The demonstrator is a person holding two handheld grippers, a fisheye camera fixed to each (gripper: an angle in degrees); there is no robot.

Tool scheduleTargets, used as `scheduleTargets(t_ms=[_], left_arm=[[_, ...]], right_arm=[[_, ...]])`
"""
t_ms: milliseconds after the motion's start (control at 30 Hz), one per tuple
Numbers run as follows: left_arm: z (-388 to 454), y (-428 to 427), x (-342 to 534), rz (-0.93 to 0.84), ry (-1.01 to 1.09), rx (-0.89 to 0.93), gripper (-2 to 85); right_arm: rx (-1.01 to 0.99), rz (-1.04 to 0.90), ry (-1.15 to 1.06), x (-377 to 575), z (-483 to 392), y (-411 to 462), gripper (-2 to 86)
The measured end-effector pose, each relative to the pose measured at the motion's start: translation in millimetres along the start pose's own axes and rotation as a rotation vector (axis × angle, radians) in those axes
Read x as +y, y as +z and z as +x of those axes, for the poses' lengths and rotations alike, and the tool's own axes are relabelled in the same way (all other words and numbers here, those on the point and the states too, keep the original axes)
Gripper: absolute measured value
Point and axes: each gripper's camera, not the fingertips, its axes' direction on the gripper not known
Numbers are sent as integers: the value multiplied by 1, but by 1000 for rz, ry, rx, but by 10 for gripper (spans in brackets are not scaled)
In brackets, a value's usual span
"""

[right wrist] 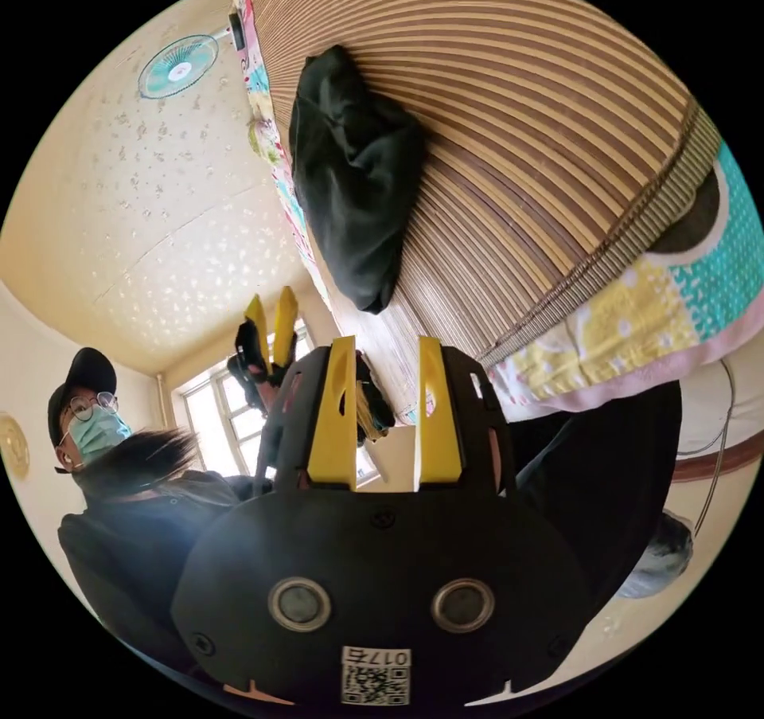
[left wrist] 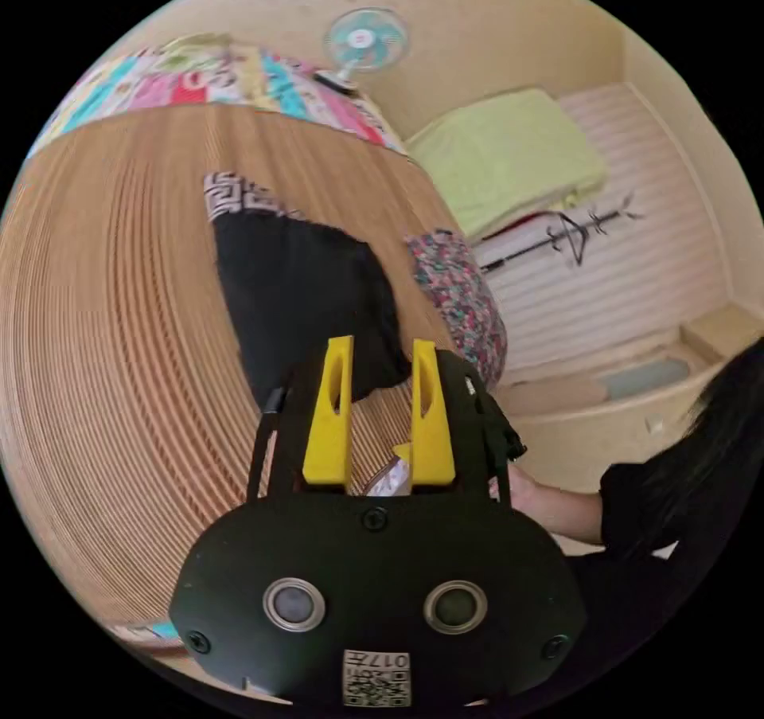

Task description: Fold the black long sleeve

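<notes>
Black long sleeve (left wrist: 306, 301) lies in a compact bundle on the slatted mat (left wrist: 119, 337), not spread flat. In the right gripper view the same garment (right wrist: 354, 185) shows as a rumpled heap, with soft creases and no clean edge visible. Cannot tell from either view whether any fold has been made; sleeves and hem cannot be picked out.

Left gripper (left wrist: 380, 353): jaws apart, nothing between them, tips poised over the near edge of the garment; contact cannot be confirmed. Right gripper (right wrist: 386, 353): jaws likewise apart and empty, held off the near edge of the mat, well apart from the garment. The left gripper also appears in the right gripper view (right wrist: 270, 309), raised beside the person (right wrist: 127, 496).

Other items: patterned cloth (left wrist: 239, 197) touching the far end of the garment; floral cloth (left wrist: 461, 305) at the mat's edge; green bedding (left wrist: 509, 158) and a fan (left wrist: 364, 41) beyond.

Judgement on step: neither tool holds fabric, so this reads as the approach before a grasp, early in the task.

Next move calls for: each gripper to find a separate edge or corner of the heap, close on a single layer, then lift and draw apart to spread the garment flat on the mat. Bundled layers make it likely that a pinch takes more than one thickness.
</notes>
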Motion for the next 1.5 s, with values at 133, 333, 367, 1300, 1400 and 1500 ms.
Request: scheduleTargets(t_ms=[133,333,367,1300,1400,1500], left_arm=[[-90,22,24,-99,-412,36,164],[-79,63,32,-217,-489,498,61],[-56,54,33,-230,-458,511,58],[125,-318,105,80,-347,221,93],[94,-386,151,179,-432,110,93],[58,-456,199,319,-530,3,92]], right_arm=[[-198,65,48,-28,30,-6,143],[-542,216,132,-81,70,13,224],[-608,218,132,-95,72,20,231],[561,548,559,-86,311,-130,75],[468,518,493,-84,356,-38,39],[362,418,378,-115,390,84,16]])
